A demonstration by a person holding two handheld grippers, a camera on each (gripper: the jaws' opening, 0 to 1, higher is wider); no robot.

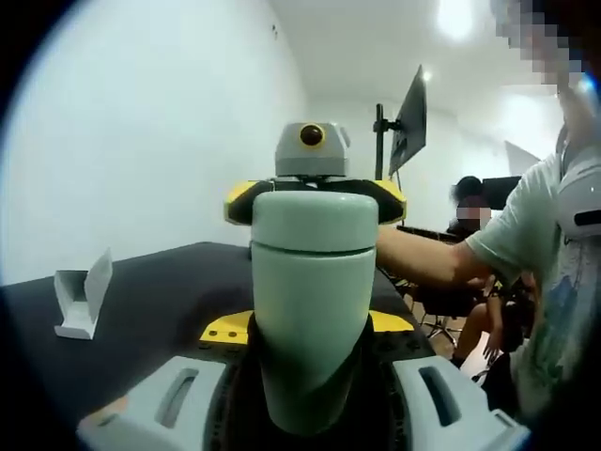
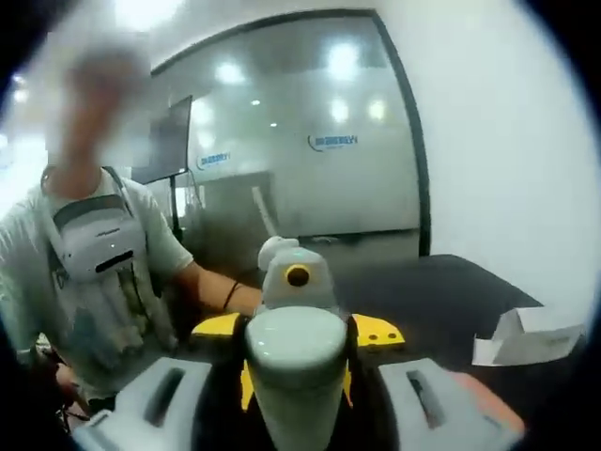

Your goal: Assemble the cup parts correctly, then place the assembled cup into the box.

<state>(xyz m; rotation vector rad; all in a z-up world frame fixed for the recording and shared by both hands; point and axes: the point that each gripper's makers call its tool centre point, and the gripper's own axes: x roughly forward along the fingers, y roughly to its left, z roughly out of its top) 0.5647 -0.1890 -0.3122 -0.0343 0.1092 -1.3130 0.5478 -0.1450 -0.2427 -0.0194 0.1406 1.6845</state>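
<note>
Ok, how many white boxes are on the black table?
1: a white box lies open on the black table, away from the cup. Others may be hidden.

1 pale green cup w/ lid on, held up btwn 2 grippers: left gripper, right gripper. 1 white box on 1 black table. 1 monitor on a stand. 2 people: one holding the grippers, one seated at the back.

The cup sits between both grippers, above the table.
</note>
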